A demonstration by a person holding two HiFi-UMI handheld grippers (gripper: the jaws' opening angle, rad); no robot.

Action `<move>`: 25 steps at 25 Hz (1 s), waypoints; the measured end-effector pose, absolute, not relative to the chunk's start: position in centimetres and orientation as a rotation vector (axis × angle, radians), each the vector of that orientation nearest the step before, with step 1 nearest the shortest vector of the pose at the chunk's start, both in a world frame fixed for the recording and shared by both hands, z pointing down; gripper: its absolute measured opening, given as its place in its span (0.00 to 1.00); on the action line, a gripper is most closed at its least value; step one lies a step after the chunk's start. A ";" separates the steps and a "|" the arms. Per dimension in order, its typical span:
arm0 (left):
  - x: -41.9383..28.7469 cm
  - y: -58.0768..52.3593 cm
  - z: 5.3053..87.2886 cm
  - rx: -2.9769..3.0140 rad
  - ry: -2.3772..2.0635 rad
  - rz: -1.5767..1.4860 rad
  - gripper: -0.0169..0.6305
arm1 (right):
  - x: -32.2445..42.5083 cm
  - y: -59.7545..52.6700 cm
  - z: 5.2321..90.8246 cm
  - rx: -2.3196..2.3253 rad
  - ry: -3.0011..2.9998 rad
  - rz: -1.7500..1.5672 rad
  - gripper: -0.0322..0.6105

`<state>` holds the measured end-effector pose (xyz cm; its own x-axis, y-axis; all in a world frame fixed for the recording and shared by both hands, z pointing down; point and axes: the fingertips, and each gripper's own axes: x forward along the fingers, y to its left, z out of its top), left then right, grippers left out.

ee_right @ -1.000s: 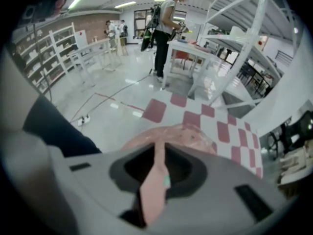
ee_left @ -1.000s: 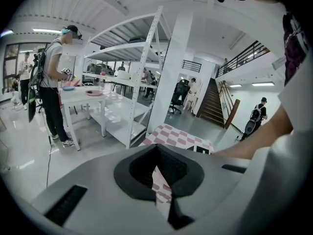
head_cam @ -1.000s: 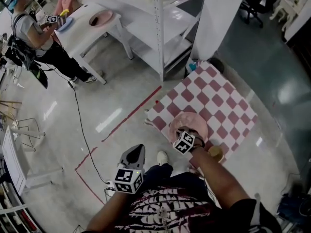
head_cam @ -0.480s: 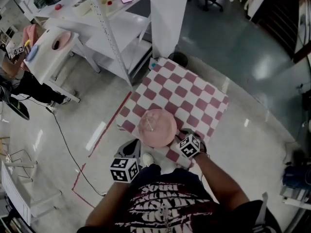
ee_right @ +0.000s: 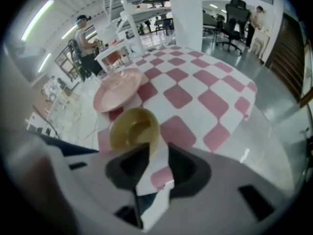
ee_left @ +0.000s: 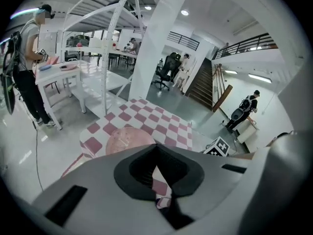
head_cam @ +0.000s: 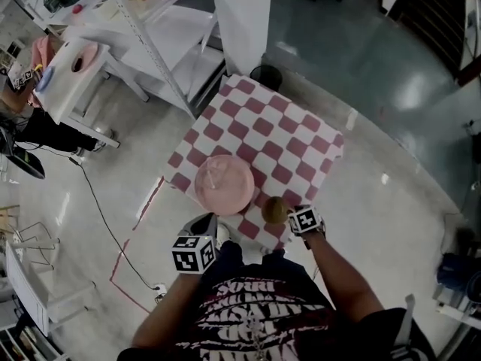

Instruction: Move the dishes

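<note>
Pink and shallow, the plate is seen lying flat on the red-and-white checked cloth, near the cloth's edge closest to the wearer of the camera. Just beside it, toward the right gripper, a small yellow bowl is set upright on the same cloth, apart from the plate. The right gripper is held steeply downward over the bowl; its jaws have just been swung wide and then drawn in slightly, and they are spread, with the bowl's rim at their mouth beside one jaw and no pad seen pressing on it. Only cloth is shown through the gap itself. The left gripper is held lower, off the table's near edge and pointed toward the plate; its jaw tips are pressed together with nothing between them. Beyond the table a white pillar and a white shelving rack are seen on the glossy floor, which is marked with red tape lines. Farther left, another person is stood at a small white table.
</note>
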<state>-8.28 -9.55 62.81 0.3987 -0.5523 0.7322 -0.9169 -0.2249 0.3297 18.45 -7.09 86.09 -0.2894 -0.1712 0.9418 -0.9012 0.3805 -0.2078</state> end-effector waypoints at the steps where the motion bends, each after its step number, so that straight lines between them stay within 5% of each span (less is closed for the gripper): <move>1: -7.9 -9.2 63.0 1.889 -1.265 0.626 0.06 | 18.4 -7.2 86.5 0.944 -1.722 1.014 0.27; 7: -6.8 -7.2 63.9 1.818 -1.287 0.661 0.06 | 17.7 -7.6 88.8 0.849 -1.716 1.102 0.27; 12: -7.1 -7.0 63.6 1.820 -1.298 0.598 0.06 | 17.4 -8.2 89.3 0.829 -1.719 1.090 0.12; 25: -13.5 -9.3 62.6 1.867 -1.320 0.558 0.06 | 10.5 -16.7 83.3 0.964 -1.809 1.144 0.11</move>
<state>-13.48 -9.31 62.55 0.3677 -0.5908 0.7182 -0.9267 -0.1686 0.3358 10.54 -16.68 83.29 -0.4142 -0.1907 0.8900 -0.8858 0.3094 -0.3460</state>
